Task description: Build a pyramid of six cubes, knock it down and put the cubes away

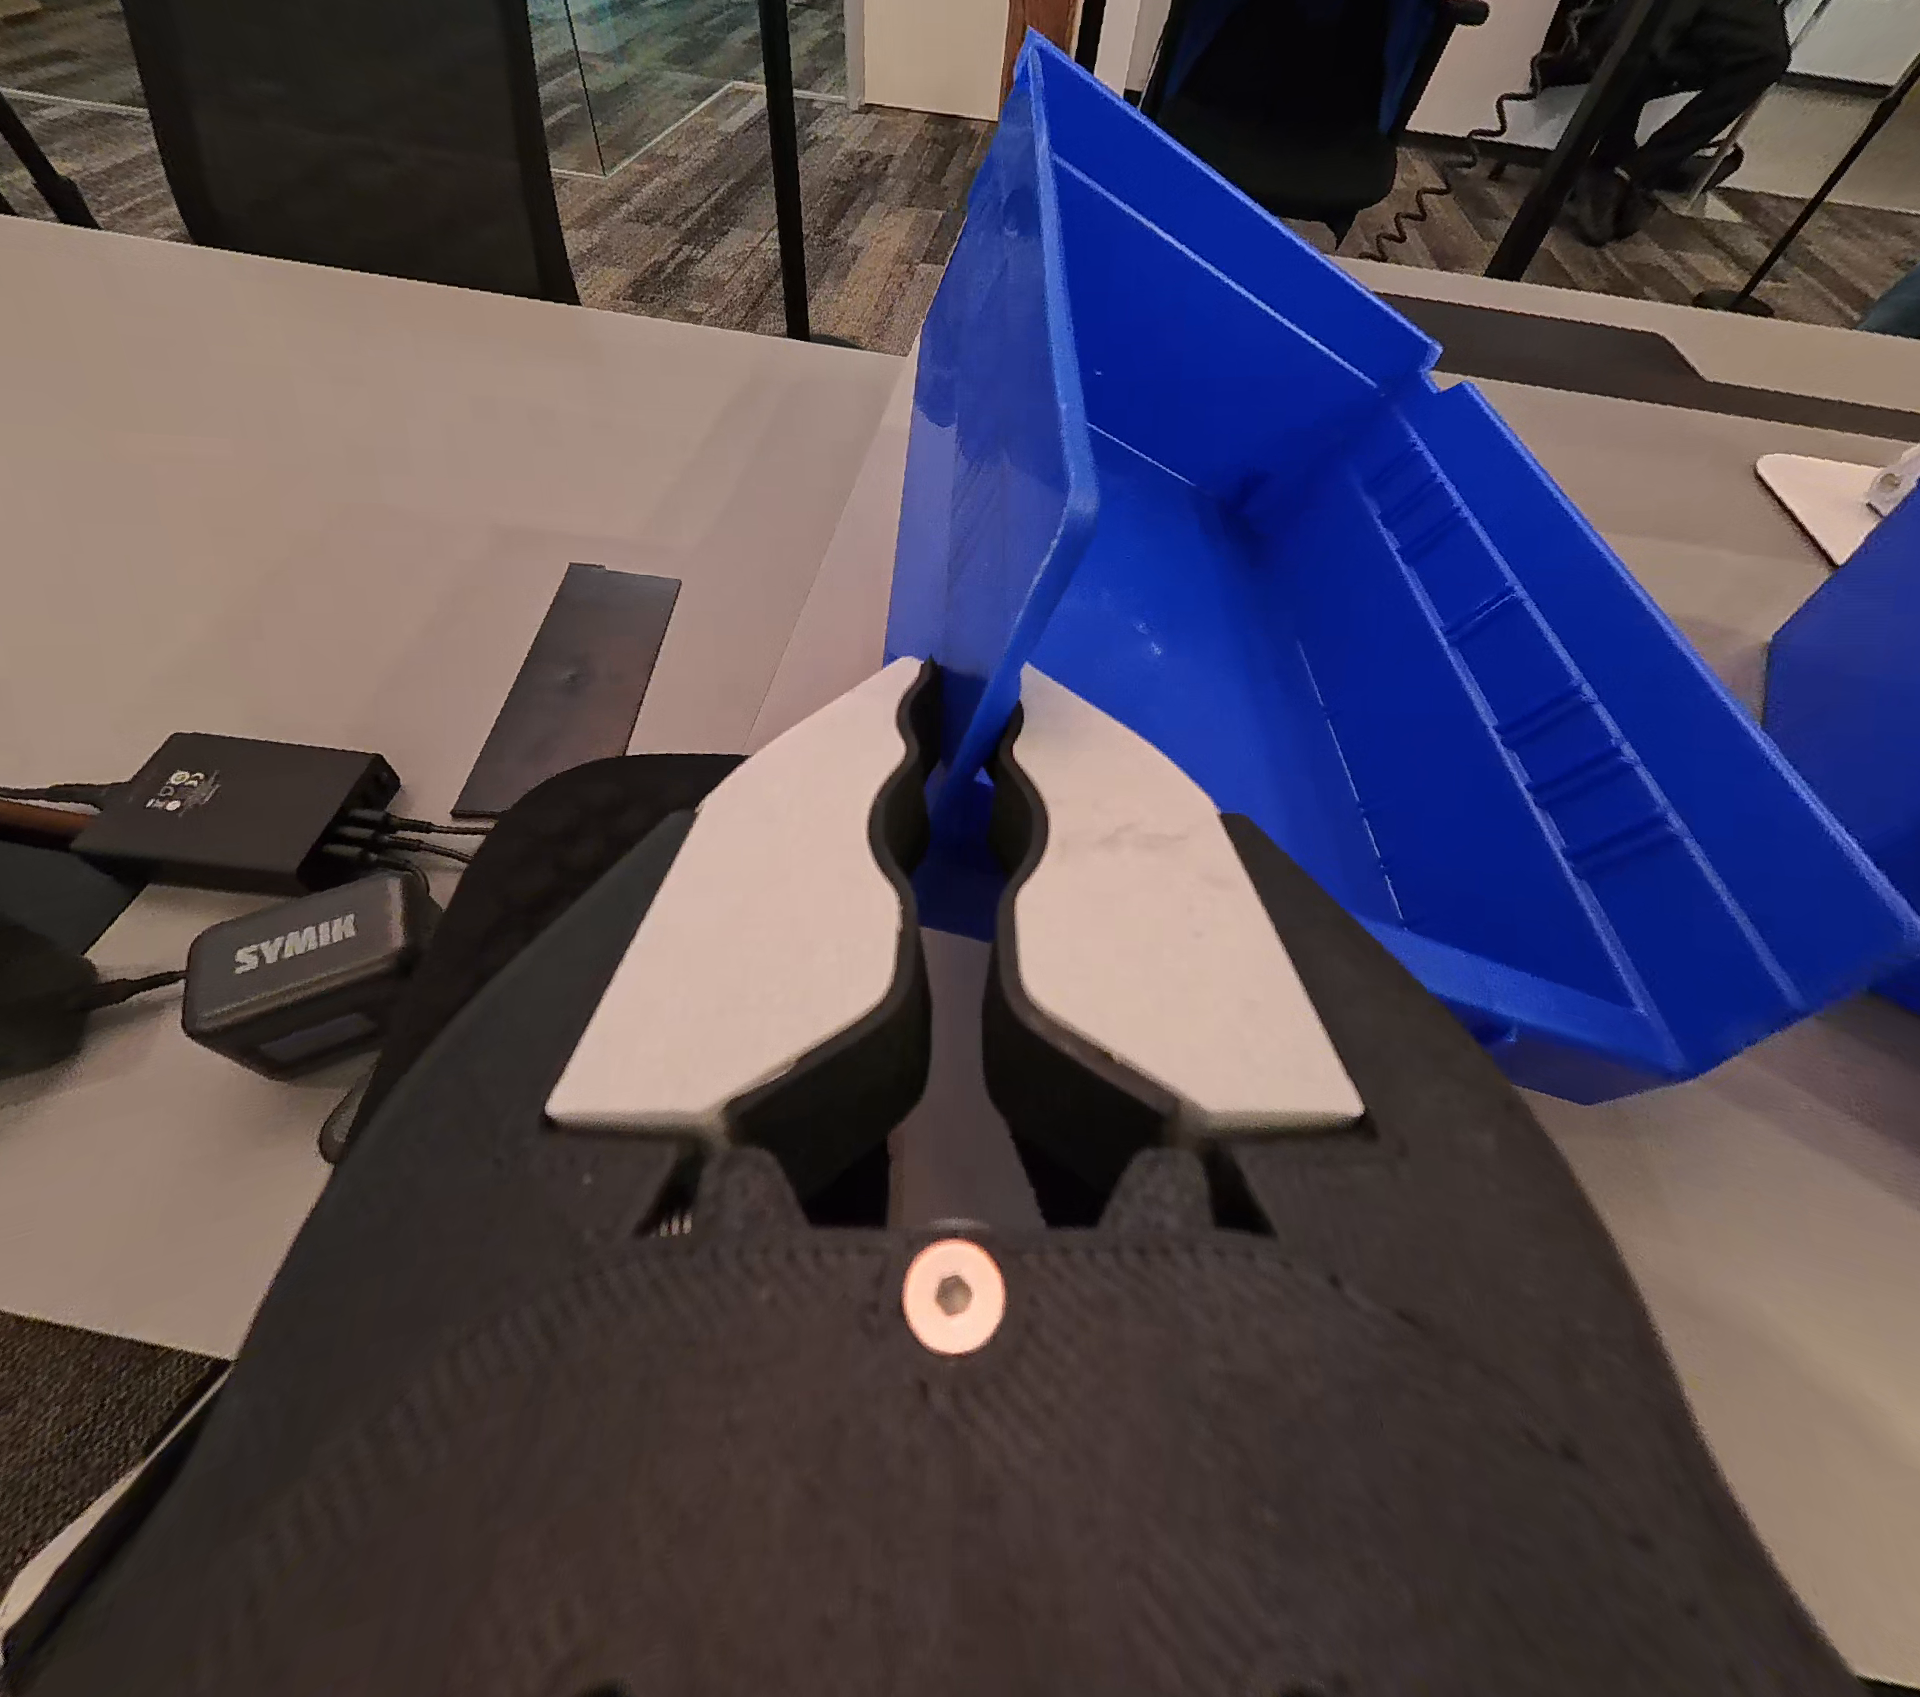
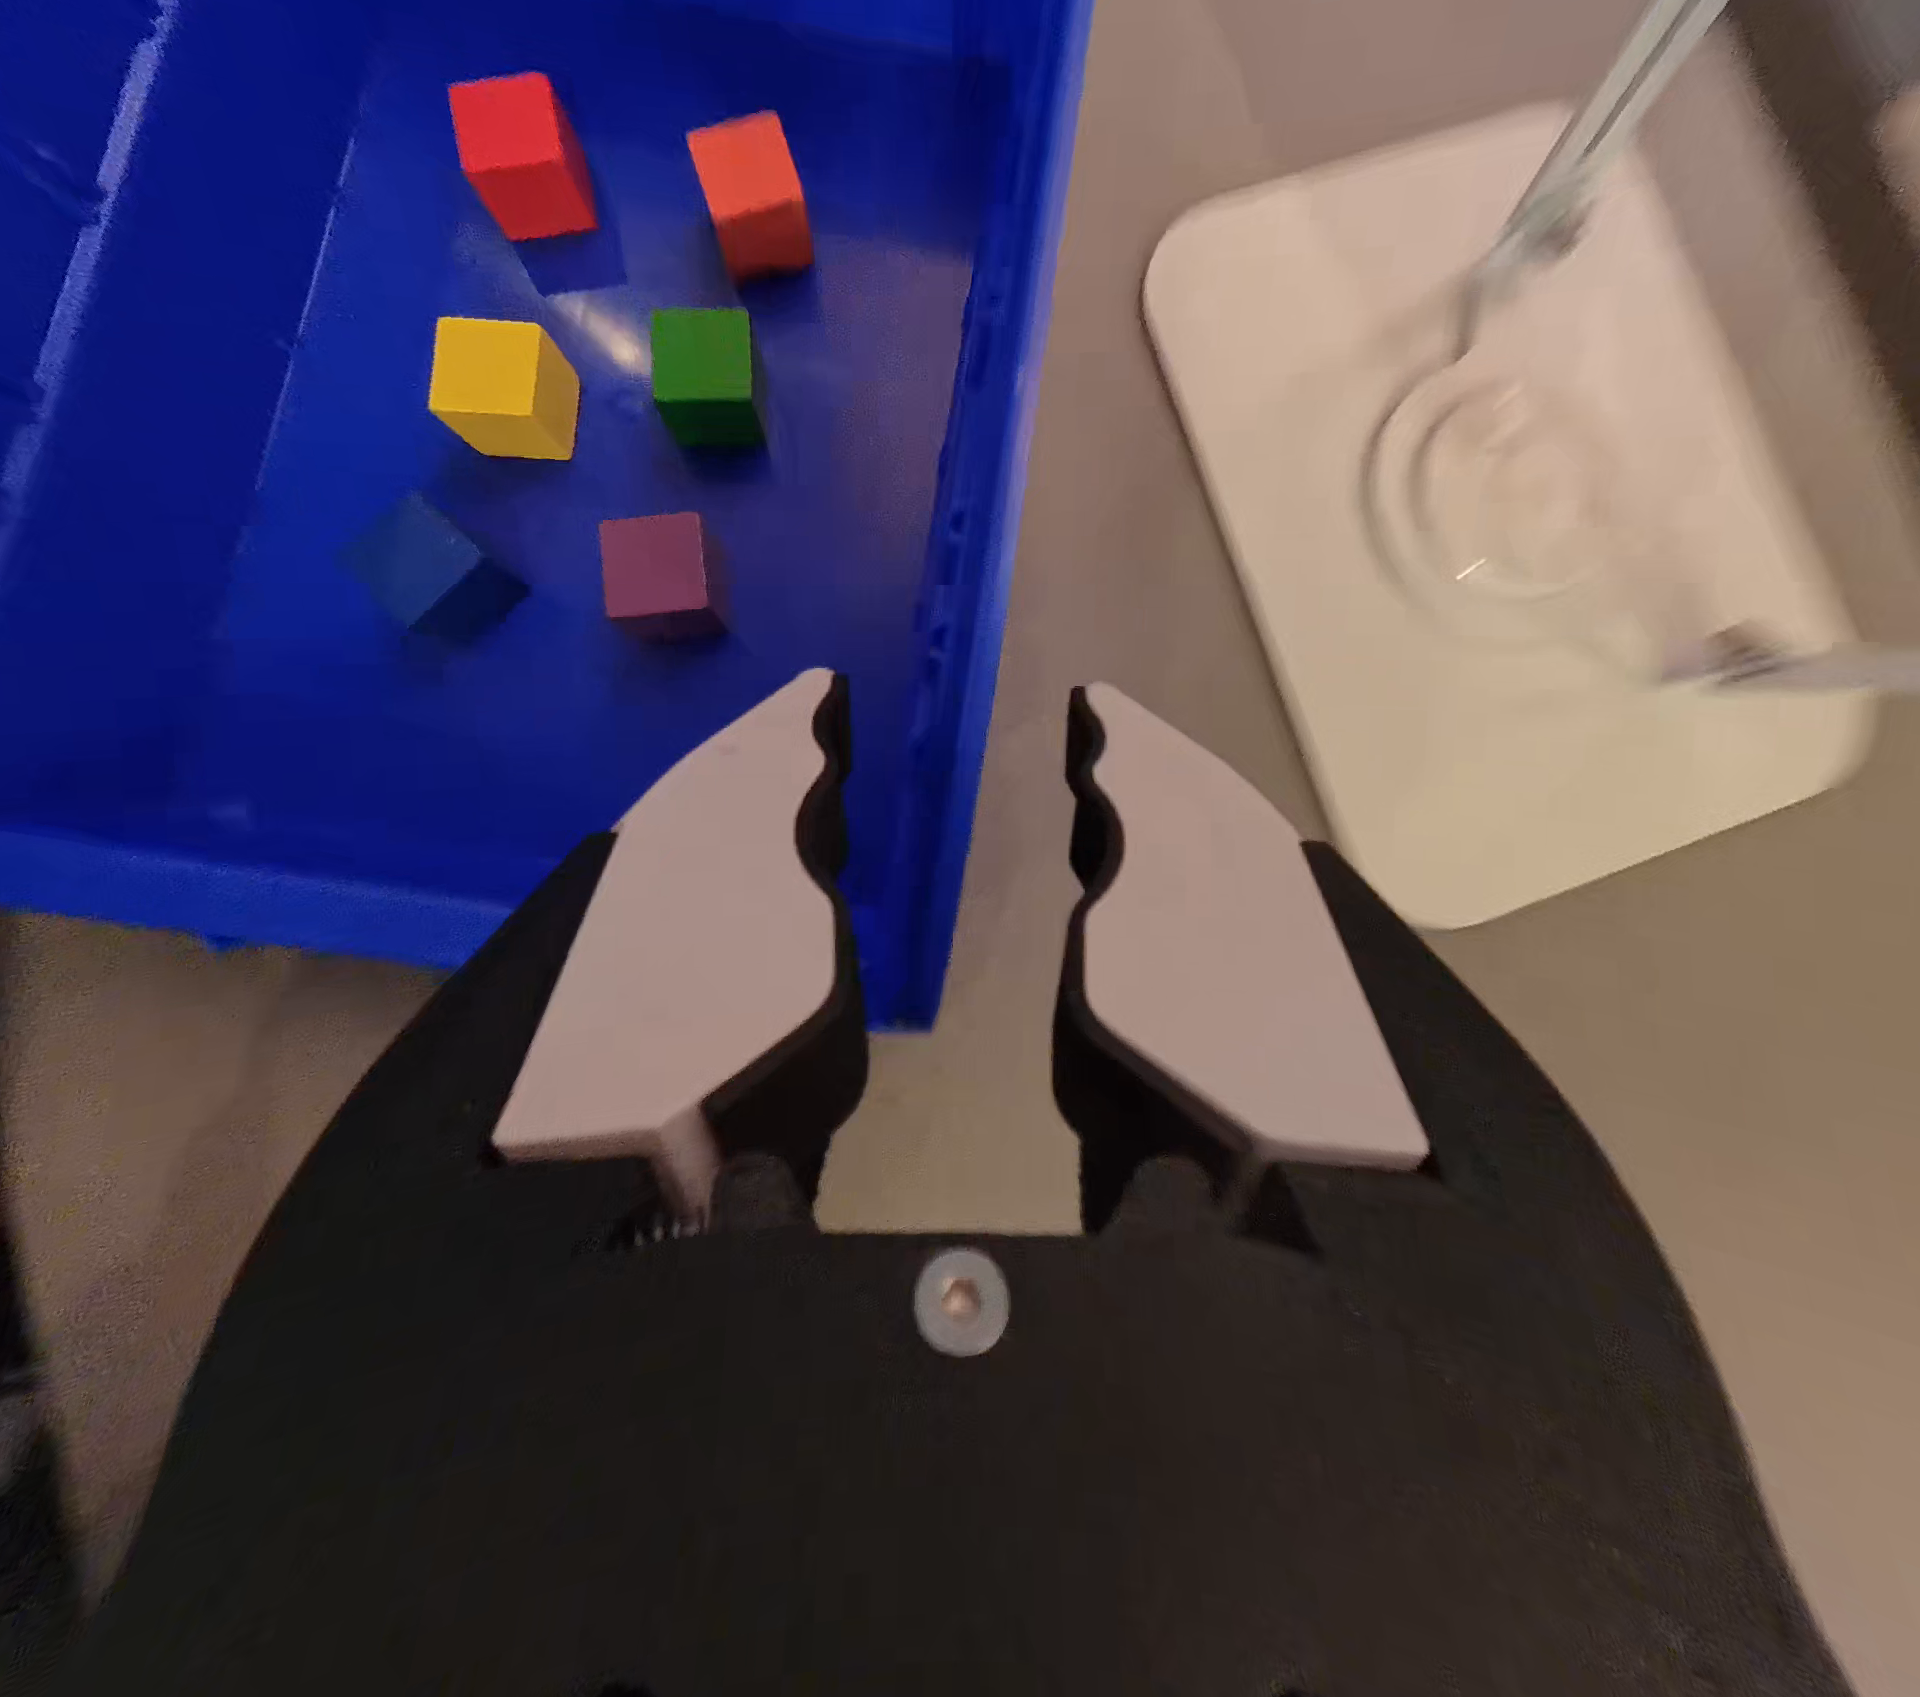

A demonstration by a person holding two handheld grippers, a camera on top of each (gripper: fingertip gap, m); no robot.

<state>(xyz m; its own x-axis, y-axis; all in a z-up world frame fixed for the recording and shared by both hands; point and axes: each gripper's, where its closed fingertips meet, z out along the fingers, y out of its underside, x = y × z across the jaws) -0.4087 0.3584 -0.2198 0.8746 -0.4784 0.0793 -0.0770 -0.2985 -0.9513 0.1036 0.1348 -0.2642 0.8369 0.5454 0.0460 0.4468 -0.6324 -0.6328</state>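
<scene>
Left wrist view: left gripper [image 1: 971, 717] clamped on the thin side wall of an empty blue bin [image 1: 1226, 608], both black pads pressed against the rim edge. Bin tipped up off the grey table [image 1: 312, 452], one corner raised high, long axis running from near the fingers away to the right, open side turned toward the camera. Smooth glossy plastic, ribbed slots moulded along the far wall. To the left on the table a flat dark strip [image 1: 577, 691], a black charging hub [image 1: 229, 806] with cables, a grey case [image 1: 301, 972]. Beyond, a mesh office chair [image 1: 312, 16], glass partition, patterned carpet, a wooden post, desks. Right wrist view: right gripper [image 2: 954, 691] with fingers apart, straddling the right wall of a second blue bin [image 2: 997, 504], a gap showing between the right pad and the wall, so nothing gripped. Bin upright on the table, long axis running away from the camera. On its floor 6 small matte cubes, apart from one another in 3 loose rows of 2: red cube [image 2: 520, 156], orange cube [image 2: 750, 193], yellow cube [image 2: 502, 388], green cube [image 2: 704, 378], blue cube [image 2: 431, 567] turned diagonally, purple cube [image 2: 655, 572]. Right of the bin, a white rounded-square stand base [image 2: 1351, 764] carrying a clear, blurred stem.
</scene>
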